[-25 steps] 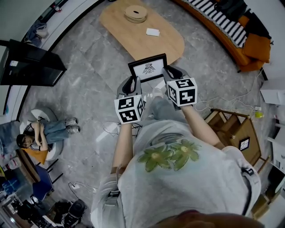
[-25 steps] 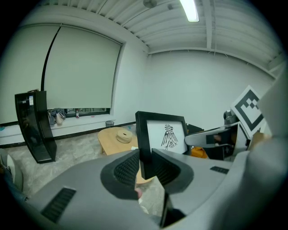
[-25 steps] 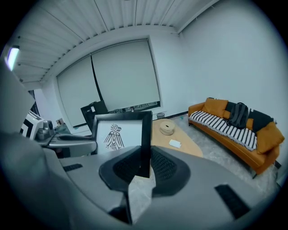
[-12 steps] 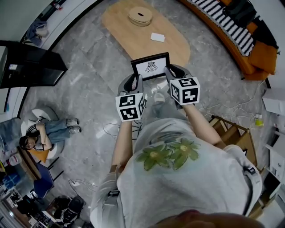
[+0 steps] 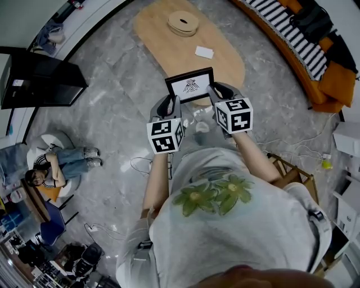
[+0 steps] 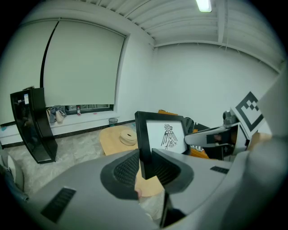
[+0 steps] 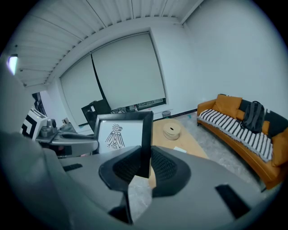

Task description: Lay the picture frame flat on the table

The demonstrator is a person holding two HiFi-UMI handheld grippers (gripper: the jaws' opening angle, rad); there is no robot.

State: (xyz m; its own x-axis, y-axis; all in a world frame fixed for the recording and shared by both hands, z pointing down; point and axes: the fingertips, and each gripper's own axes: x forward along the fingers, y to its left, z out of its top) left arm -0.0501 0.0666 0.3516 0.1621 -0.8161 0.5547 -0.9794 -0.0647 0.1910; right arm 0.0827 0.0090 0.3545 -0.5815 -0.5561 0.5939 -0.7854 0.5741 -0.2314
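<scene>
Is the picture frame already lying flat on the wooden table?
No, the picture frame is held upright in the air, its two side edges clamped by the left gripper and the right gripper.

Bright, even light fr. ceiling lamp (image 6: 203,4); soft shadows, strong fisheye warp, dark corners.

The black-rimmed rectangular picture frame (image 5: 190,85), with a dark bird figure on a white sheet, is held up in the air. It stands upright in landscape, above the near end of the oval light-wood table (image 5: 163,50), not lying on it.
</scene>
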